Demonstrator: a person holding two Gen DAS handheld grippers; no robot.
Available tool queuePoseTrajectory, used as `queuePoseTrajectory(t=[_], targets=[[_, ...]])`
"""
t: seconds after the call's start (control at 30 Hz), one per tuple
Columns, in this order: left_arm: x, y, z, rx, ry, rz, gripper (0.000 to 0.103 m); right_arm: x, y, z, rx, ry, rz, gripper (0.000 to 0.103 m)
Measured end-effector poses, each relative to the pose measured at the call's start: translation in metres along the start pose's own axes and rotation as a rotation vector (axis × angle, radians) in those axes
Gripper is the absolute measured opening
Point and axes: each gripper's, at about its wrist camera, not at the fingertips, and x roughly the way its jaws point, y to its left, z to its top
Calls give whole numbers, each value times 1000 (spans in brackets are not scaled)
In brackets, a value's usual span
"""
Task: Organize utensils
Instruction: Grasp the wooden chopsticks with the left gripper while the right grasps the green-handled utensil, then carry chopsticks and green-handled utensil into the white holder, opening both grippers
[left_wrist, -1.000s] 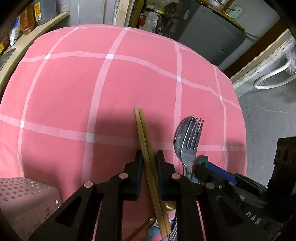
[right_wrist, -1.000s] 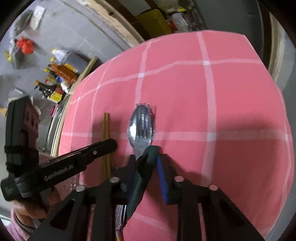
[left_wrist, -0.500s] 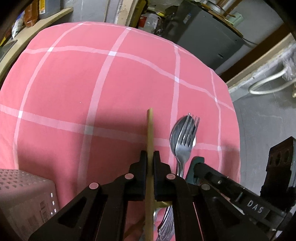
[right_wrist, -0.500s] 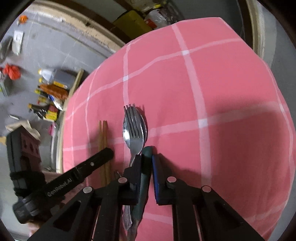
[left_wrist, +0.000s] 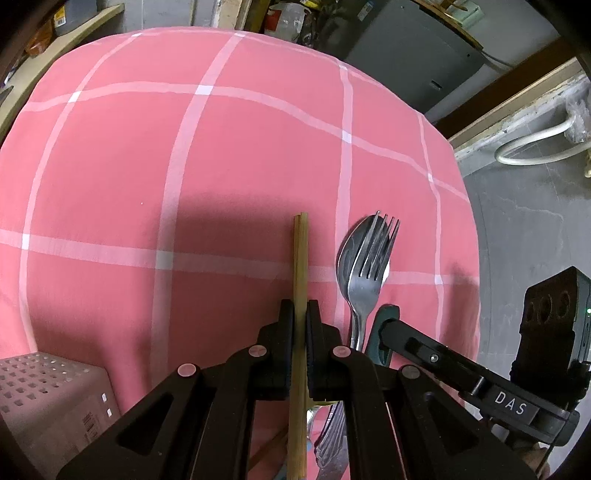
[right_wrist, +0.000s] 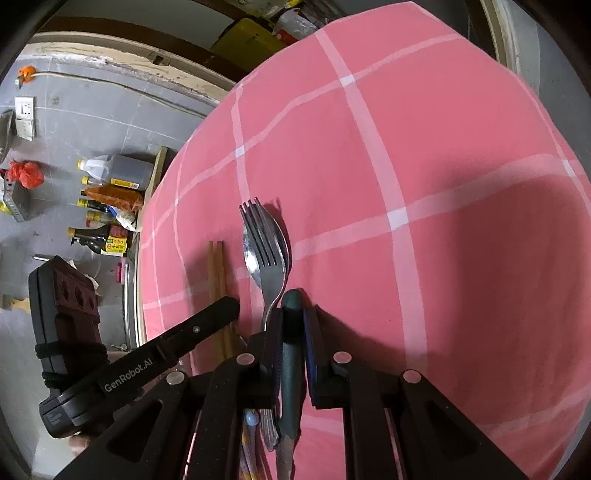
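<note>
My left gripper is shut on a pair of wooden chopsticks that point forward over the pink checked tablecloth. My right gripper is shut on a dark green handled utensil; its working end is hidden below. A steel fork lies on top of a steel spoon just right of the chopsticks, also seen in the right wrist view. The chopsticks and left gripper show in the right wrist view. The right gripper shows at lower right of the left wrist view.
A pale perforated plastic basket stands at the lower left of the left wrist view. More utensil handles lie under both grippers. Bottles stand on a shelf beyond the table's left edge. The floor drops off past the table's right edge.
Both grippers closed from open: the left onto the chopsticks, which turned on edge, the right onto the green handle. Both wrists shifted a little since.
</note>
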Motion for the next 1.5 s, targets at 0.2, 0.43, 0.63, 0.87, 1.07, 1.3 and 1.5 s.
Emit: queuePoseTrajectory(t=[0.2,0.43,0.63,0.87,1.07,1.3,1.5], targets=[[-4,0,-11,-19,-48,-22,3,-1,8,-4,-54,-27,-30,10],[-27,-2,-35,0,-176,-120,3,-28,12,-24,-118,-156,-29,10],[-59,-16,-51,74,-321,-175,3,-62,22,-43,-193,-288,-64,10],[-97,-30,-64,97,-478,-217,3,-98,50,-73,-315,-449,-105,10],[-142,-38,-68,88,-624,-251,3,-123,82,-94,-401,-591,-119,10],[-212,-26,-83,84,-820,-254,3,-150,118,-117,-480,-753,-115,10],[-266,-12,-91,100,-965,-226,3,-167,159,-137,-561,-876,-86,9]])
